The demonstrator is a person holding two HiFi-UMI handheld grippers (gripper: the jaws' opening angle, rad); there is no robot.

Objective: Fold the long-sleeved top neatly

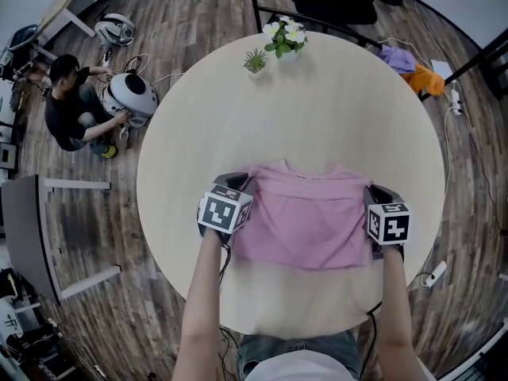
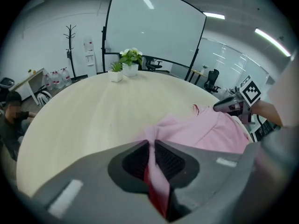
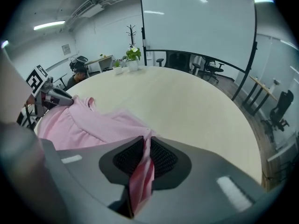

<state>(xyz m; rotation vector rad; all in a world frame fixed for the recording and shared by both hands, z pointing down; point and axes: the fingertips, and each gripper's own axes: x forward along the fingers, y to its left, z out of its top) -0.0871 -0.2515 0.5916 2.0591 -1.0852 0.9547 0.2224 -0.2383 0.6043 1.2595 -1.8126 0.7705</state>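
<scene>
round pale table bears a pink top near one edge, a flowering pot and green plant opposite.

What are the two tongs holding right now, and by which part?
Both hold the pink top: the left tongs pinch cloth at its left side edge, the right tongs at its right side edge.

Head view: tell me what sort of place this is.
Probably an office or lab meeting space: a large white panel behind a round table, office chairs and a coat stand.
</scene>
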